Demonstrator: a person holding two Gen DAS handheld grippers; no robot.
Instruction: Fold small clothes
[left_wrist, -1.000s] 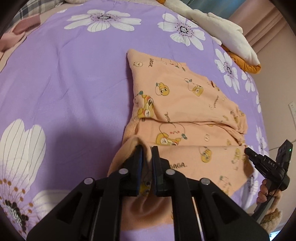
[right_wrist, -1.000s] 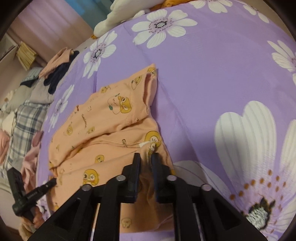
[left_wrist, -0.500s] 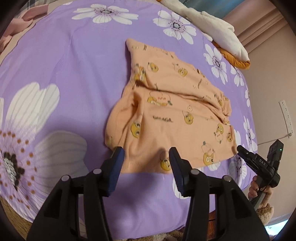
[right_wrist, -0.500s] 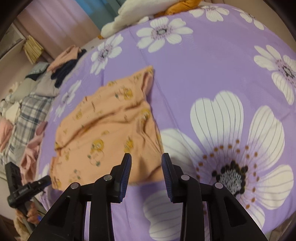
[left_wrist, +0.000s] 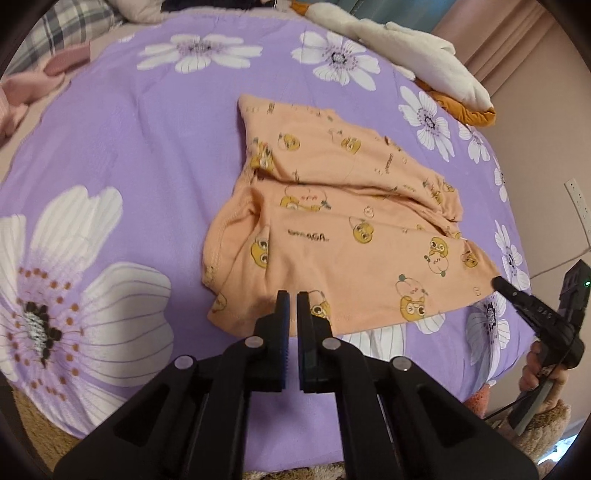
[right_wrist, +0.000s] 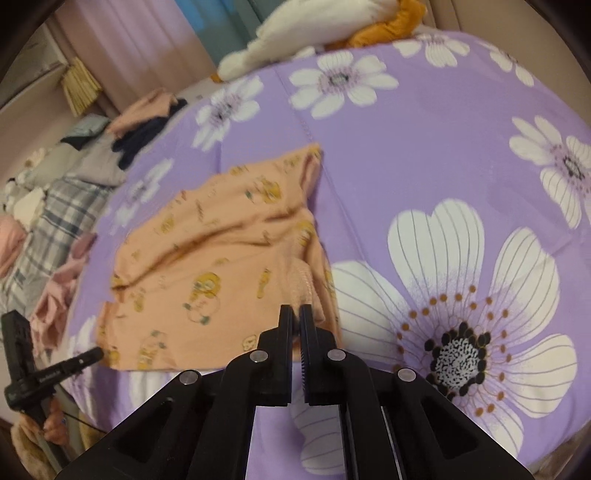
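Note:
A small orange garment (left_wrist: 343, 218) with yellow cartoon prints lies partly folded on a purple flowered bedsheet (left_wrist: 140, 155). It also shows in the right wrist view (right_wrist: 221, 258). My left gripper (left_wrist: 290, 301) is shut and empty, hovering over the garment's near edge. My right gripper (right_wrist: 295, 314) is shut and empty over the near right corner of the garment. The other gripper (left_wrist: 532, 310) shows at the right of the left wrist view, and at the lower left of the right wrist view (right_wrist: 55, 373).
A white and orange plush blanket (left_wrist: 424, 55) lies at the far edge of the bed. A heap of plaid and pink clothes (right_wrist: 48, 221) lies at the left of the right wrist view. The bed's near edge runs just below both grippers.
Both grippers let go of the garment and pulled back, opening half a second ago. Now both jaws have shut again, empty, near the garment's front edge.

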